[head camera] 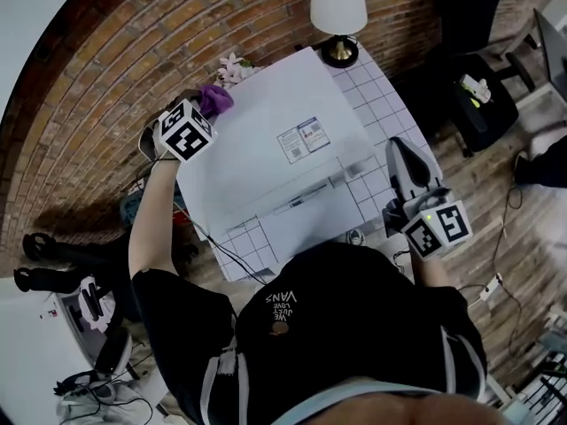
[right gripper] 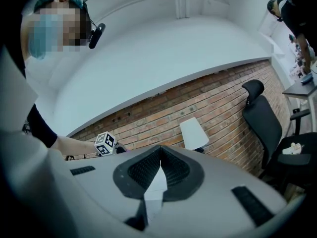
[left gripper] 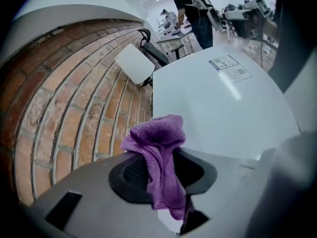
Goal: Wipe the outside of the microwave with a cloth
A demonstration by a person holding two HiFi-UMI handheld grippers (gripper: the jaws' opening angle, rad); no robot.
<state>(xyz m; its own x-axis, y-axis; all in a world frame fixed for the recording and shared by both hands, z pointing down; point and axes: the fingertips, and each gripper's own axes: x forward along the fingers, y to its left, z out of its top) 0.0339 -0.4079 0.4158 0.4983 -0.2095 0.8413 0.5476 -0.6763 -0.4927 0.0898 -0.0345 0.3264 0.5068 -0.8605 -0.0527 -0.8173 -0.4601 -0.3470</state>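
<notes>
The left gripper (left gripper: 162, 175) pinches a soft, light purple cloth (left gripper: 158, 140) by a bunched fold, at the rear corner of the microwave (left gripper: 218, 108), seemingly touching it; it should drag easily; the right gripper (right gripper: 159, 157) is closed, empty.

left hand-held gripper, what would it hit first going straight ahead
Likely the white lampshade: the left hand-held gripper, shut on the purple cloth, points along the microwave's edge beside the brick wall; depth unclear.
</notes>
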